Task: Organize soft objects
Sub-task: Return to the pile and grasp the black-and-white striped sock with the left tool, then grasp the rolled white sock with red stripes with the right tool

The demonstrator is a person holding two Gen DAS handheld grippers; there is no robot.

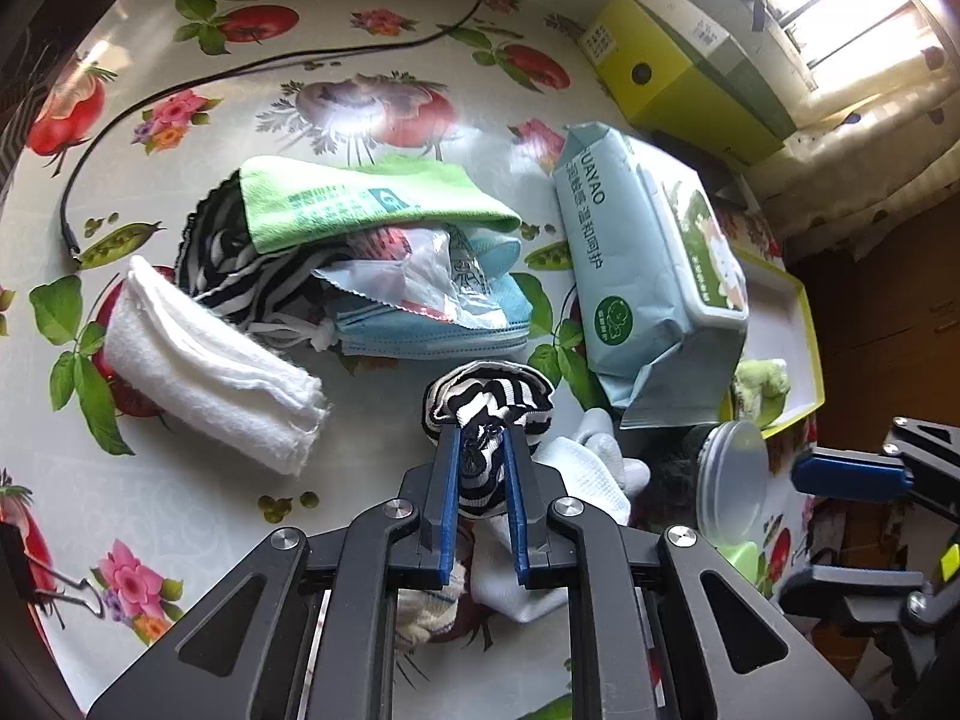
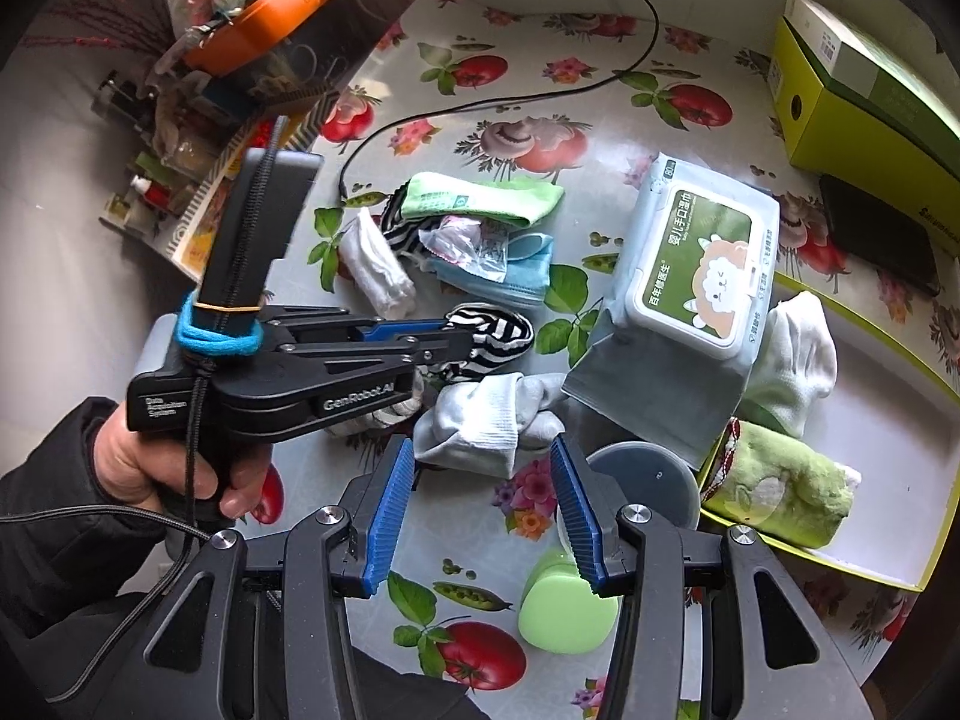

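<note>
**Striped sock pinched, but the hold may slip**

Left wrist view: the left gripper pinches the striped sock between its blue pads, just above the white socks. Only a bunched part is caught, so the sock may slide out when lifted.

Right wrist view: the right gripper stands spread and empty over the white socks. The yellow tray lies well apart; the wipes pack between could be knocked.

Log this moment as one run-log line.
left gripper: shut on striped sock | right gripper: open, empty | tray: two items
</note>
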